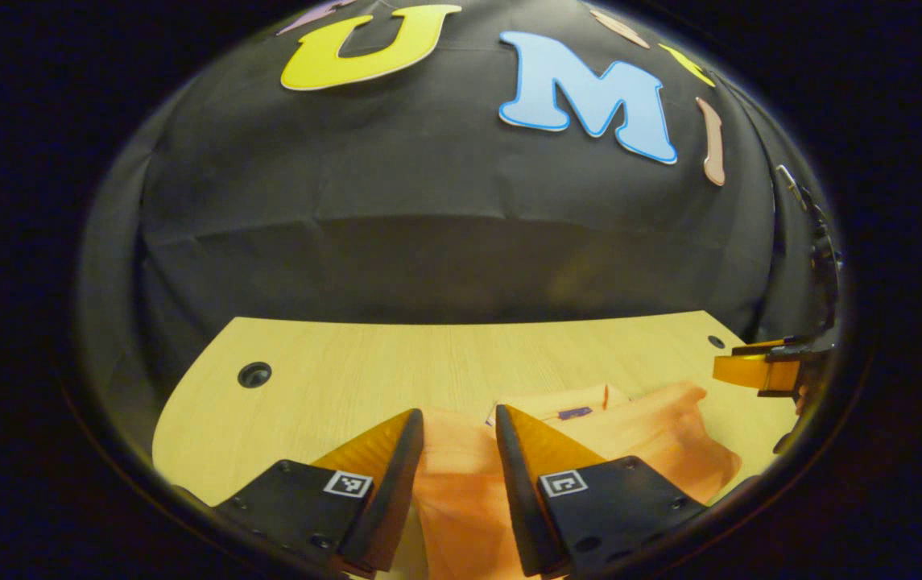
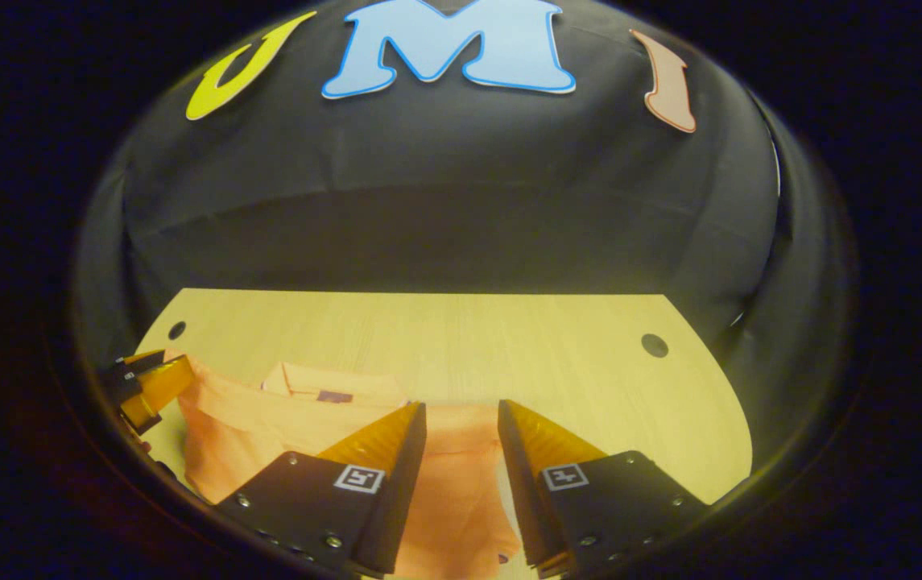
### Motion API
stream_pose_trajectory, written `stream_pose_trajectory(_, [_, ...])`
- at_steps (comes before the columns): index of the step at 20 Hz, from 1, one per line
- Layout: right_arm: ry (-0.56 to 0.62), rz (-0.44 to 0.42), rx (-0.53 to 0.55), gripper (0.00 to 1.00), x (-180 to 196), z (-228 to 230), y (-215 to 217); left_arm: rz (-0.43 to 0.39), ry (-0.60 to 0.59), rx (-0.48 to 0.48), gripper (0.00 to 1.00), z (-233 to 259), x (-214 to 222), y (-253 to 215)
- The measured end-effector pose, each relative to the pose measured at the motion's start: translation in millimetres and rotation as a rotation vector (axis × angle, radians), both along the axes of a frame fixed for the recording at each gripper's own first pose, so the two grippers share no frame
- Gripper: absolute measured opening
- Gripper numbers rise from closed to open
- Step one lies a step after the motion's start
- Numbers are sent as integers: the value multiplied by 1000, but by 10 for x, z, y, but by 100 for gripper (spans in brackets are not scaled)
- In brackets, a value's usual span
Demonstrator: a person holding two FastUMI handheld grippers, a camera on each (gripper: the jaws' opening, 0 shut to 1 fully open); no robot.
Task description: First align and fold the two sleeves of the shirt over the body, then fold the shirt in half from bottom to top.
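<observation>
An orange shirt [image 1: 662, 439] lies on the wooden table [image 1: 396, 358], its collar with a small purple label [image 1: 574, 412] toward the far side. My left gripper [image 1: 459, 420] hovers open over the shirt's left part, with cloth showing in the gap between its fingers. In the right gripper view the shirt [image 2: 251, 423] spreads to the left, and my right gripper [image 2: 461, 412] stands open above its right part. Each view catches the other gripper at its edge: the right gripper [image 1: 754, 372] far right, the left gripper [image 2: 150, 385] far left. Whether either touches the cloth is unclear.
The table [image 2: 525, 338] ends at a black cloth wall behind. Round cable holes sit near its far corners: one hole [image 1: 254, 374] at the left and another hole [image 2: 655, 345] at the right. Bare wood stretches beyond the collar.
</observation>
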State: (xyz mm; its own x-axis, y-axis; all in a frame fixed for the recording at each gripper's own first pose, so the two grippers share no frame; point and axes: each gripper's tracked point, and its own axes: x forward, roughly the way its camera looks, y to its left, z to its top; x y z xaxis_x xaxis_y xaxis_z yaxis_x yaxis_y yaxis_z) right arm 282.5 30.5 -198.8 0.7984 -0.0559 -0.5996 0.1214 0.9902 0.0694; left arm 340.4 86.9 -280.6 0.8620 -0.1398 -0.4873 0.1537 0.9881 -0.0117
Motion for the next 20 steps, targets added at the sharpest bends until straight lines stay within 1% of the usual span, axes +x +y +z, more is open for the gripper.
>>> stream_pose_trajectory(2, [-56,16,-29,70,-113,233,19,-16,-54,-5,72,284,-146,-63])
stream_pose_trajectory(3, [-93,20,-42,79,-181,392,30,-18,-81,-5,78,429,-233,-85])
stream_pose_trajectory(4, [-134,25,-52,82,-241,545,50,-17,-111,-7,81,588,-313,-105])
stream_pose_trajectory(5, [-171,28,-63,88,-314,697,56,-15,-136,-8,82,742,-409,-123])
stream_pose_trajectory(8, [-263,45,-84,88,-554,1092,106,-5,-215,-10,83,1167,-685,-186])
stream_pose_trajectory(11, [-340,57,-67,88,-802,1439,192,-7,-286,-11,84,1553,-958,-266])
stream_pose_trajectory(12, [-357,61,-61,87,-888,1518,210,-8,-307,-10,84,1670,-1034,-297])
stream_pose_trajectory(14, [-396,64,-63,88,-1058,1685,209,-14,-346,-9,84,1885,-1197,-374])
stream_pose_trajectory(15, [-414,67,-67,87,-1138,1747,209,-16,-360,-9,84,1963,-1283,-414])
stream_pose_trajectory(16, [-427,68,-71,88,-1244,1830,200,-16,-374,-14,89,2041,-1348,-451])
stream_pose_trajectory(17, [-440,70,-74,89,-1356,1892,195,-10,-384,-18,91,2091,-1422,-483])
stream_pose_trajectory(18, [-453,70,-77,89,-1443,1941,179,-4,-391,-22,90,2146,-1500,-507])
stream_pose_trajectory(19, [-464,71,-80,89,-1514,1973,153,5,-397,-23,93,2192,-1578,-523])
stream_pose_trajectory(20, [-474,73,-87,90,-1593,2004,128,9,-406,-27,92,2227,-1635,-554])
